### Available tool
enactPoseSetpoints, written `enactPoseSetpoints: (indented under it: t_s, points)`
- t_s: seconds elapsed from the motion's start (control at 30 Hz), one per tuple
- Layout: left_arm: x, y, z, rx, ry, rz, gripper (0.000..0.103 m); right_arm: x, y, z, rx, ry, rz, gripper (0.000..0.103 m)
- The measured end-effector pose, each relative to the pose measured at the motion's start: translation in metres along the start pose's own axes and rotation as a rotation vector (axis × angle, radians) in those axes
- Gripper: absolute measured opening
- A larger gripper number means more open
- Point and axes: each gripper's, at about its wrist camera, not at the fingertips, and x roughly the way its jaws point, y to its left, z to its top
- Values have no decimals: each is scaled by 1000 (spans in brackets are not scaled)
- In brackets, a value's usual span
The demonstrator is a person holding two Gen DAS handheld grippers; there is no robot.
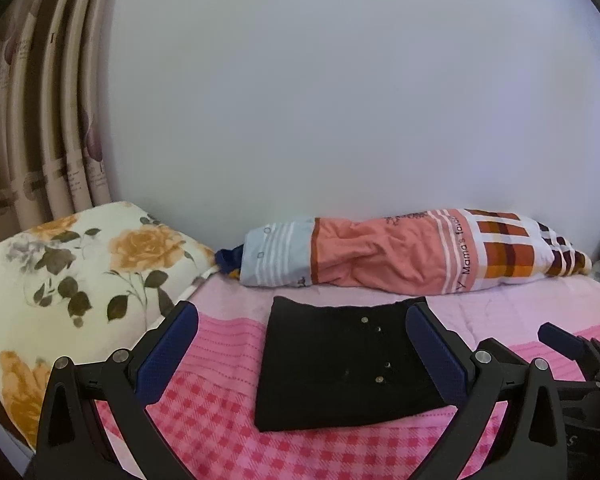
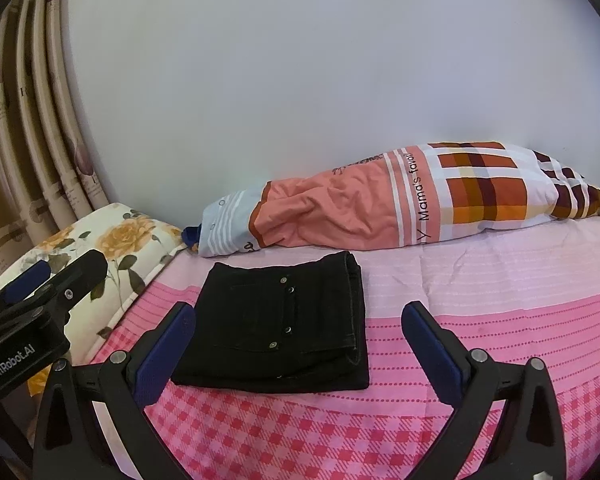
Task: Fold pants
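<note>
Our left gripper [image 1: 302, 318] is spread wide and holds nothing. Its two blue fingers [image 1: 168, 354] hang just above the bed, one on each side of the pants [image 1: 340, 364]. The pants sit right between those fingers and a little past them, and we cannot tell if the fingers touch the cloth.

Our right gripper [image 2: 298, 320] is spread wide too, and it is empty. From this side the pants [image 2: 276, 328] lie by its left finger [image 2: 166, 354], while its right finger hangs over bare bed cover.

The pants are black and folded into a small flat pile. Little silver buttons [image 2: 287, 330] run down the top. The thick folded edge is on the right side of the pile.

The pile rests on the pink checked bed cover [image 2: 480, 300], toward the left side of the bed.

Behind the pants, along the far edge of the bed, lies an orange and plaid pillow [image 2: 380, 200] against the wall [image 2: 300, 80]. A flower pillow [image 1: 72, 272] sits at the far left corner, with curtains [image 1: 40, 120] behind it.
</note>
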Motion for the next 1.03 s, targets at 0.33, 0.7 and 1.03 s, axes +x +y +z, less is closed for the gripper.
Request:
enactPoseSetpoints:
  t_s: [0.33,0.7,1.03]
  points:
    - [9,6,-3,-17,30,-3,103,3,2,-2,-8,14,-7,102]
    - [23,7,-11,-12,61,-44,103,13,1,-8,-24,43,-15,102]
    - [34,20,-14,-54,84,12,103,17,-2,-6,-22,48,-14,102]
